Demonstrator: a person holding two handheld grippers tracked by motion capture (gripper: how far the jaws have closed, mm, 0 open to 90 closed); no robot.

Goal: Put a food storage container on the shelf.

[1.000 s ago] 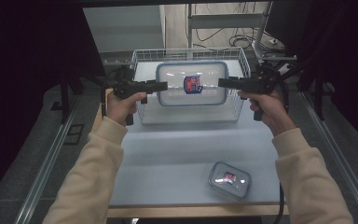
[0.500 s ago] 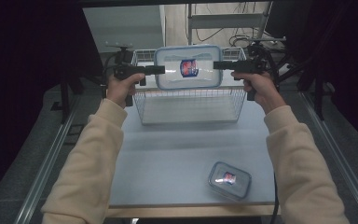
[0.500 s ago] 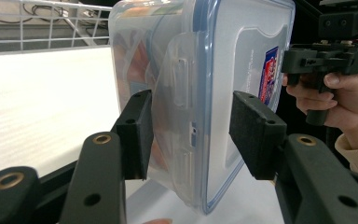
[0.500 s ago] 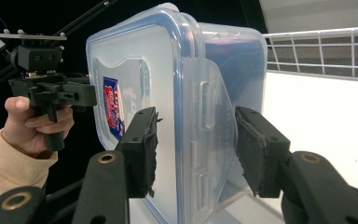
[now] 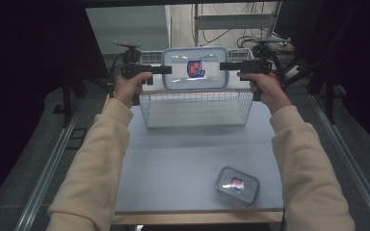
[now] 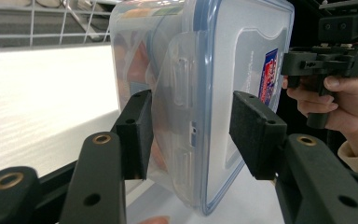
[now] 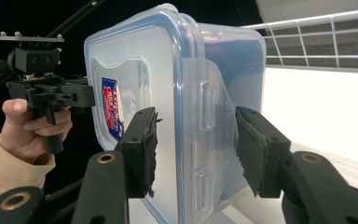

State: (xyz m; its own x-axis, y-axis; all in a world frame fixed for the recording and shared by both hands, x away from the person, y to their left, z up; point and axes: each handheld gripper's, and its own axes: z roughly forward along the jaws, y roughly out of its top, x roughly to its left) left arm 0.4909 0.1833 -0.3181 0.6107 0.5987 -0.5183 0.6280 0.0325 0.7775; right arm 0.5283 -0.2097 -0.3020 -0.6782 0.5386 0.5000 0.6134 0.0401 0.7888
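Note:
A large clear container (image 5: 195, 70) with a blue-rimmed lid and a red-blue label hangs above the wire basket (image 5: 195, 103), its lid facing the high camera. My left gripper (image 5: 166, 70) is shut on its left end and my right gripper (image 5: 224, 66) on its right end. In the left gripper view the jaws (image 6: 191, 116) straddle the latch flap of the container (image 6: 242, 56), with the right gripper (image 6: 307, 63) beyond. In the right gripper view the jaws (image 7: 196, 135) clamp the opposite flap of the container (image 7: 140, 65), and the left gripper (image 7: 70, 93) shows behind it.
The wire basket stands at the far end of the blue-grey table (image 5: 173, 163). A small clear container (image 5: 237, 185) with the same label lies near the front right corner. Dark stands and cables surround the far side.
Both grippers have raised the large container out of the basket and carried it farther away, holding it above the basket's far rim.

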